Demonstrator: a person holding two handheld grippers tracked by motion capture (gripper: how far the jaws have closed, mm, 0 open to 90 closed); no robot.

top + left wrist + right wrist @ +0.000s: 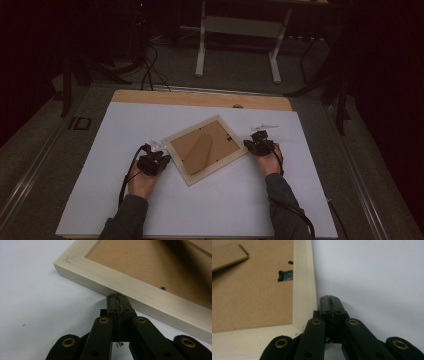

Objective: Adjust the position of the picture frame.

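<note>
A: Where's the picture frame (pixel 206 150) right now?

B: Lying face down on the white counter (pixel 100 200), turned at an angle, with its brown backing board (pixel 150 262) up. The fold-out stand (pixel 199 153) lies flat on the board.

A: And the two grippers?

B: The left gripper (pixel 166 159) sits at the frame's left edge. In the left gripper view its jaws are pressed together with nothing between them, the tips touching or just short of the pale wooden side. The right gripper (pixel 248 143) is beside the frame's right corner, jaws likewise closed and empty, just beside the outer edge in the right gripper view.

A: So how far along is it?

B: Early, I'd judge. The frame looks bracketed from both sides, perhaps to be squared up or steadied. The backing is in place, and one small metal clip (pixel 286 275) can be seen over the board's edge, so nothing has been opened yet.

A: What's left?

B: Nearly everything: neither gripper has hold of the frame, and the clips and stand appear untouched.
</note>
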